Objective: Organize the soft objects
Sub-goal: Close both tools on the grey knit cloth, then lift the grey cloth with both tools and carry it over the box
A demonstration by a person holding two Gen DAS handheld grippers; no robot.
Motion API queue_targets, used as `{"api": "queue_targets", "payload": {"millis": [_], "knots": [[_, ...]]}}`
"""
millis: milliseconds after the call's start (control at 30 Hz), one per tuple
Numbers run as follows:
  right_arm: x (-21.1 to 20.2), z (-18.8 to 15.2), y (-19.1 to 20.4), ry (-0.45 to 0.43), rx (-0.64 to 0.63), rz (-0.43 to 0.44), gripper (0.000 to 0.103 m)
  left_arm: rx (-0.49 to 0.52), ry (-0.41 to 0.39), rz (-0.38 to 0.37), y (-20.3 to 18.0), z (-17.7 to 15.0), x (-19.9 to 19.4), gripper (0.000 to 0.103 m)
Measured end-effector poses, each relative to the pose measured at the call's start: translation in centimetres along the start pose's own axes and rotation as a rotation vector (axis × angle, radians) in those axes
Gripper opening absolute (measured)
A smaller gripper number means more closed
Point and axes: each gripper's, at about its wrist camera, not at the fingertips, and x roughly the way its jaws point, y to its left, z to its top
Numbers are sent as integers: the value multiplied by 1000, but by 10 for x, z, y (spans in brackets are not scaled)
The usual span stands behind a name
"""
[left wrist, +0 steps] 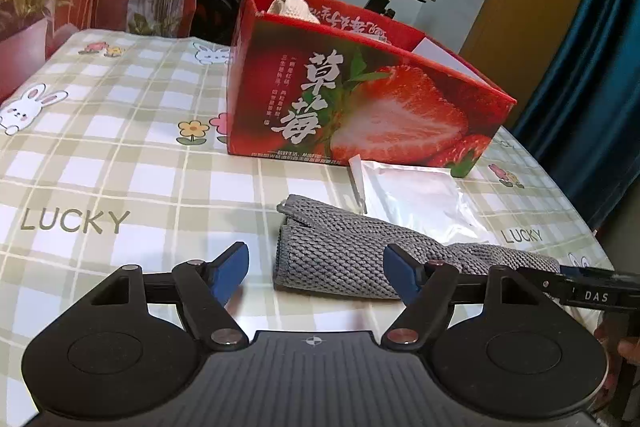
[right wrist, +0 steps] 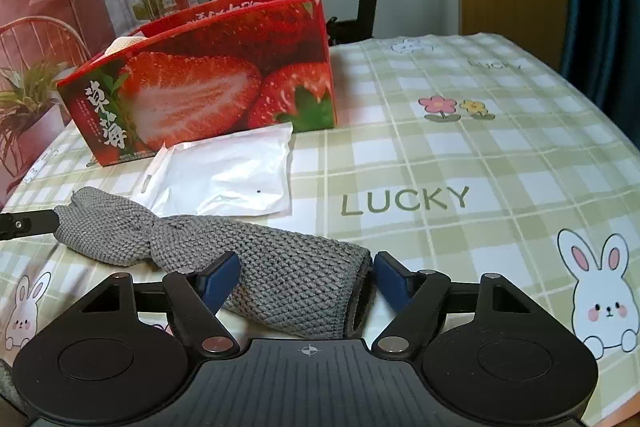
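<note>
Your left claw [left wrist: 316,269] stands open around one end of the grey knitted cloth [left wrist: 340,255] on the surface [left wrist: 120,167]. Your right claw [right wrist: 306,277] straddles the other end, not pinching. The cloth lies rolled, before the strawberry box [right wrist: 200,83].

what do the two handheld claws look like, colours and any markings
Both match: the left claw and right claw have blue finger pads on black linkage arms with silver pivot pins, two round black discs, and a ribbed dark grey base with a small crosshair mark. The right claw's side carries white letters "DAS".
</note>
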Motion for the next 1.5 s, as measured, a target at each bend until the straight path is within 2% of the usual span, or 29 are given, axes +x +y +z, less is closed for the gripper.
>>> {"api": "queue_targets", "payload": {"millis": [233, 400, 467, 600, 667, 733, 800, 933, 1500], "knots": [[3, -1, -1, -5, -7, 15, 67, -40, 49, -36, 5, 1, 20, 74], [4, -1, -1, -9, -11, 17, 66, -23, 58, -47, 0, 2, 31, 68], [4, -1, -1, -11, -9, 18, 64, -20, 53, -51, 1, 0, 31, 60], [5, 1, -1, -15, -5, 24, 56, -29, 44, -36, 5, -4, 29, 36], [5, 0, 0, -15, -6, 38, 45, -35, 39, -38, 6, -5, 28, 33], [5, 0, 2, -15, -10, 49, 41, -17, 41, -34, 1, -7, 28, 28], [3, 1, 2, -27, -16, 62, 34, 7, 38, -26, -4, -9, 27, 28], [1, 1, 5, -44, -28, 79, 29, 40, 34, -11, -8, -10, 27, 28], [3, 0, 8, -46, -43, 73, 28, 49, 20, -29, -5, -14, 25, 28]]}}
